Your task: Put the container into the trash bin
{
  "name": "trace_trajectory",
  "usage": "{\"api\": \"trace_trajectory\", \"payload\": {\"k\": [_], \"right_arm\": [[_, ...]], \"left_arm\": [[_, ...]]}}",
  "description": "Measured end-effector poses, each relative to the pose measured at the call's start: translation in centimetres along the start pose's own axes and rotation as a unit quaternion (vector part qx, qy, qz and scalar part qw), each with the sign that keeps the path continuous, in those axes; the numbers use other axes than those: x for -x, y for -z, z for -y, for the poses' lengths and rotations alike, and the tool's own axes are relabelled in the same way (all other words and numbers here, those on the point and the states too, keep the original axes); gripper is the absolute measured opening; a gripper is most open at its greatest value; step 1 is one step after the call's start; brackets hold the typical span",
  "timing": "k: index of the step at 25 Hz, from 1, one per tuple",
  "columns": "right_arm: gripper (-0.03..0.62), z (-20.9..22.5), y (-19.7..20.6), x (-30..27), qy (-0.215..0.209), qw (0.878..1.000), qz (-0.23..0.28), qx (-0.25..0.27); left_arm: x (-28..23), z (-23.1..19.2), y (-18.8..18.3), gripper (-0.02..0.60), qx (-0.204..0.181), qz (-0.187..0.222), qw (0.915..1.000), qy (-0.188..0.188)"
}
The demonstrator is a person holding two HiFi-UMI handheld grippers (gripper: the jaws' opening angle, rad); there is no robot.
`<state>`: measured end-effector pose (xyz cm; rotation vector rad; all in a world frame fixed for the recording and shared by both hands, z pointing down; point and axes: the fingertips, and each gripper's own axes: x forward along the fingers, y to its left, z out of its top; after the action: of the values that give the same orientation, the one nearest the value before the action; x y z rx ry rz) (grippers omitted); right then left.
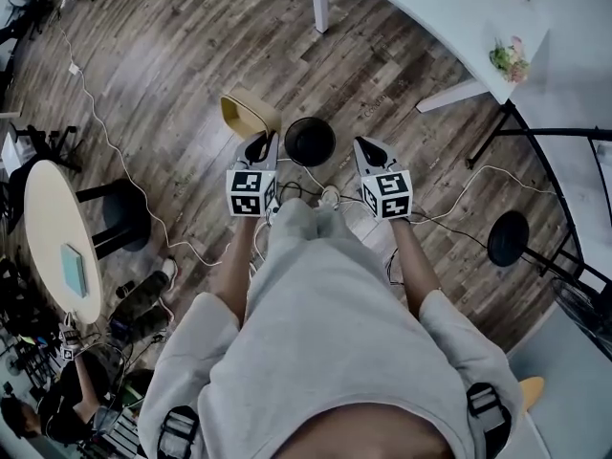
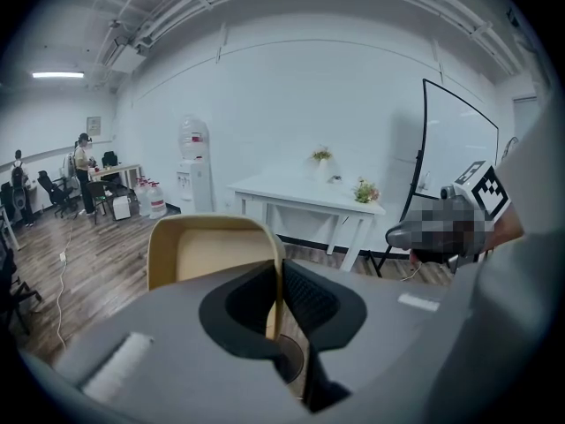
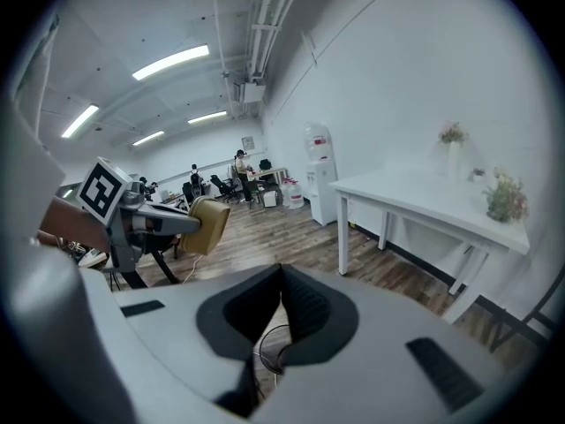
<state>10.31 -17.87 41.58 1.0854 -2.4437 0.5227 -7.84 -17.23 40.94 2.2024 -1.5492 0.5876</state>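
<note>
Pinching the thin rim of the tan, smooth, rounded-square container (image 1: 251, 113), the left gripper (image 1: 258, 145) holds it just beside the round black trash bin (image 1: 310, 142); the right gripper (image 1: 369, 149) is closed and empty.

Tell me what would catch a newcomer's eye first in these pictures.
First comes the tan open-topped container, held by its rim in the left gripper, whose jaws are shut on it. Just right of it in the head view, the round black trash bin stands on the wooden floor between the two grippers; the right gripper is shut and empty.
</note>
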Motion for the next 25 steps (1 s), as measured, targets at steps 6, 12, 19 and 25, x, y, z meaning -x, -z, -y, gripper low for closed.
{"api": "trace_trajectory", "payload": {"k": [6,12,19,25], "right_arm": [[0.014,-0.9,1.2,-1.2,-0.013,1.000,-0.016,0.001],[0.014,-1.5,2.8,-2.2,-0.019,0.999,-0.031,-0.002],[0.014,-2.2,4.7,-3.3,-0.015,0.999,-0.046,-0.012],[0.014,-2.8,6.9,-5.1,-0.011,0.998,-0.062,-0.022]], "left_arm": [[-0.3,-0.4,1.7,0.032,0.001,-0.013,0.9999,0.004],[-0.9,-0.8,3.9,0.032,0.003,-0.031,0.9995,0.008],[-2.1,-0.8,5.5,0.032,0.001,-0.043,0.9987,0.027],[-3.4,-1.2,7.9,0.032,0.000,-0.056,0.9974,0.045]]}}
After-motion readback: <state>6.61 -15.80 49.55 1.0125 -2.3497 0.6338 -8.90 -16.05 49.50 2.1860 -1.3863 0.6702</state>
